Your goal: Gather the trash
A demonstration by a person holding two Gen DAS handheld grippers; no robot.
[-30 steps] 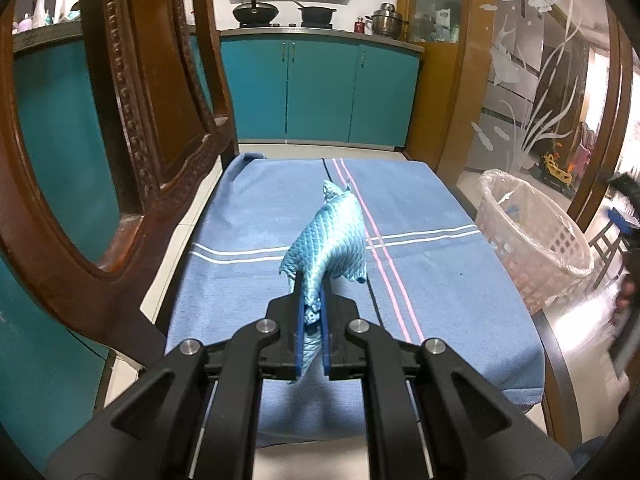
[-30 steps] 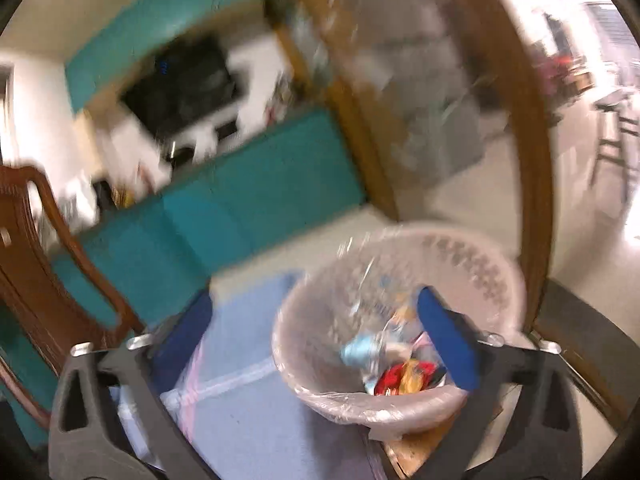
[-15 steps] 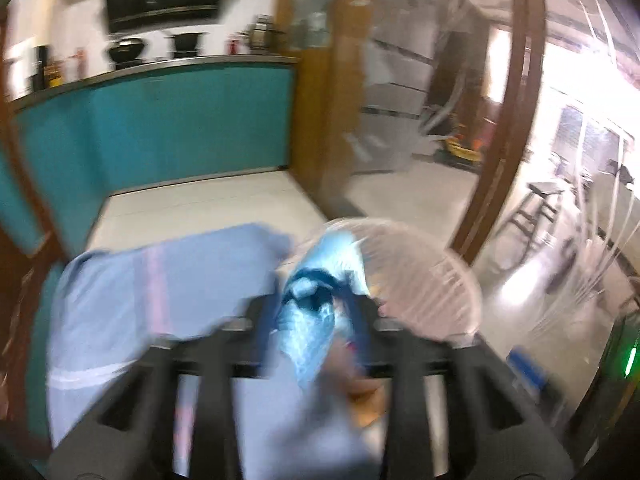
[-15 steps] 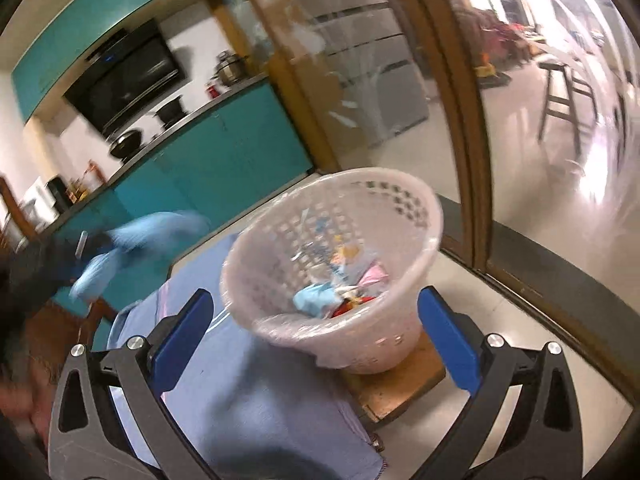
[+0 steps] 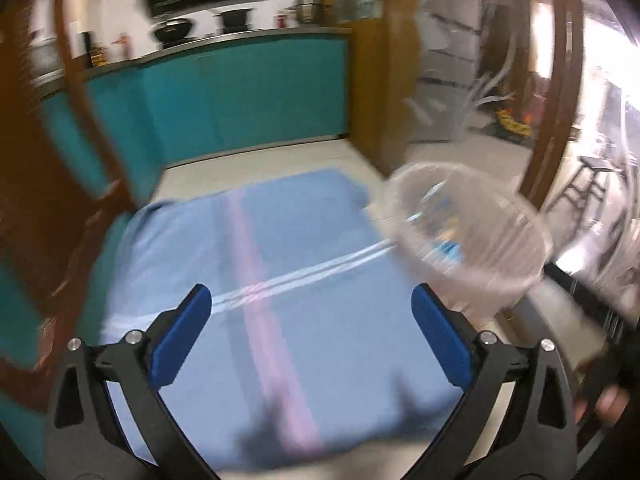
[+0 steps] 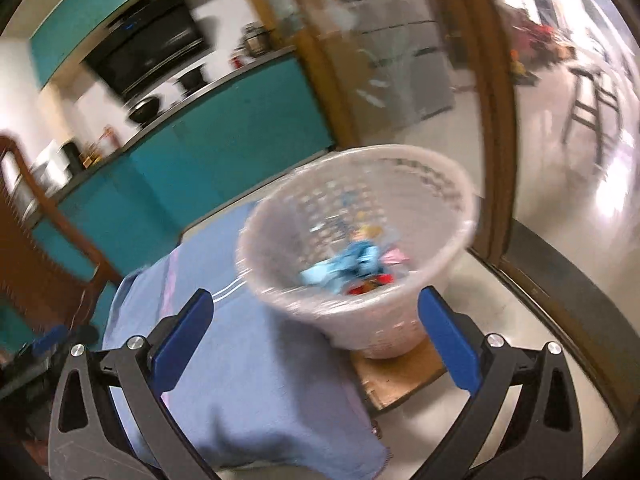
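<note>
A white lattice basket [image 6: 400, 320] lined with clear plastic stands just past the right edge of the table; it also shows in the left wrist view [image 5: 472, 272]. A light blue wrapper [image 6: 352, 258] lies inside it on other colourful trash. My left gripper [image 5: 308, 332] is open and empty above the blue tablecloth [image 5: 280, 280]. My right gripper [image 6: 312, 332] is open and empty, in front of the basket. Both views are blurred.
The basket sits on a wooden board [image 6: 404, 380] on the floor. A carved wooden chair [image 5: 44, 184] stands at the table's left. Teal kitchen cabinets [image 5: 240, 92] lie behind, and a wooden door frame [image 6: 492, 120] stands to the right.
My left gripper carried the blue wrapper right to the basket, opened and let it go; the wrapper now lies in the basket. The left gripper has swung back over the table.
</note>
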